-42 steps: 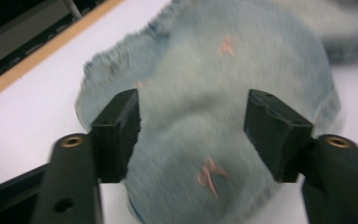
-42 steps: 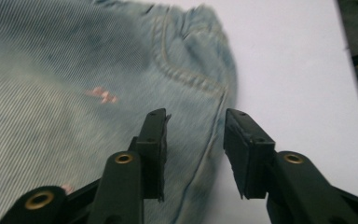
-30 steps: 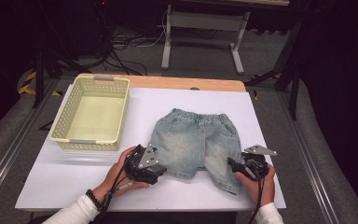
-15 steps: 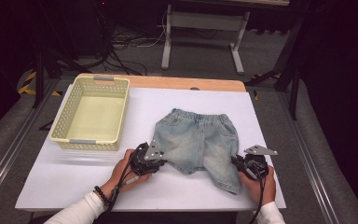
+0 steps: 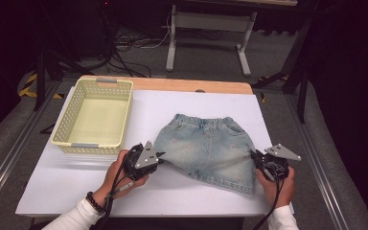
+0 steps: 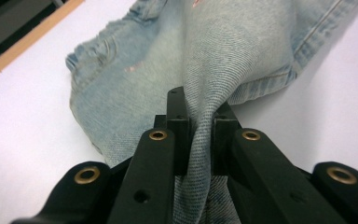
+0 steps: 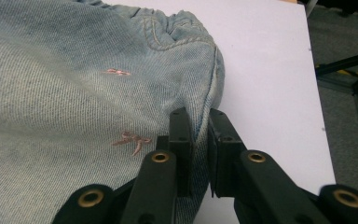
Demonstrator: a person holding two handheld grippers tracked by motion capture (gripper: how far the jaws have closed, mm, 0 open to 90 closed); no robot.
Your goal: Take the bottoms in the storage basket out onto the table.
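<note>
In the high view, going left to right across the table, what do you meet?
Yellow basket → left claw, pinching the shorts' left edge → denim shorts → right claw, pinching their right edge.

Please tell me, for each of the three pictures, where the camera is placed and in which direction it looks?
High view: above the near edge of the table, looking forward and down on shorts and basket; forearms and both hands show.
Left gripper view: on the left gripper, looking along its fingers, shut on the shorts' hem.
Right gripper view: on the right gripper, fingers shut on the shorts' side seam.
All three share the shorts.
</note>
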